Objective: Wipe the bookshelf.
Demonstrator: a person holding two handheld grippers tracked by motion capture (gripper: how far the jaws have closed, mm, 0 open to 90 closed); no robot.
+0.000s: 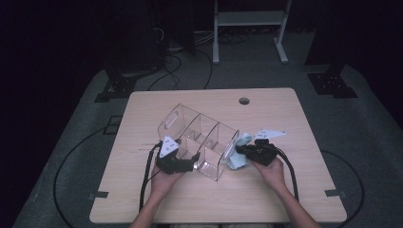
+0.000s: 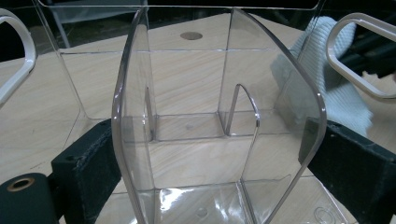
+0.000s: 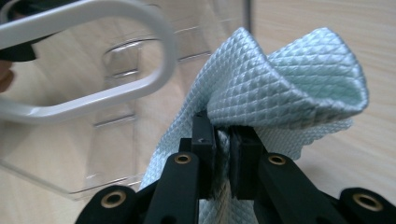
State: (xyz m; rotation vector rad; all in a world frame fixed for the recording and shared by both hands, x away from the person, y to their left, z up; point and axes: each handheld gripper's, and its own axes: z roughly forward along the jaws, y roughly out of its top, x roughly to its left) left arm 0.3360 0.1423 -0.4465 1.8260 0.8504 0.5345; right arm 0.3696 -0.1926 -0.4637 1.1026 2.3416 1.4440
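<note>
Lying on its side mid-desk, we note the clear organizer [image 1: 199, 140]; our left gripper [image 1: 190, 165], jaws clenched across one of its walls. Pale blue cloth [image 1: 239, 152] touches its handled end, pinched in our right gripper [image 1: 240, 151]. Desk [image 1: 285, 190] bare wood.

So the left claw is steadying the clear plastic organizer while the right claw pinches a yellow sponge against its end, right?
Not quite: the right claw pinches a pale blue cloth, not a yellow sponge, as the right gripper view shows. The left claw does steady the clear organizer.
</note>
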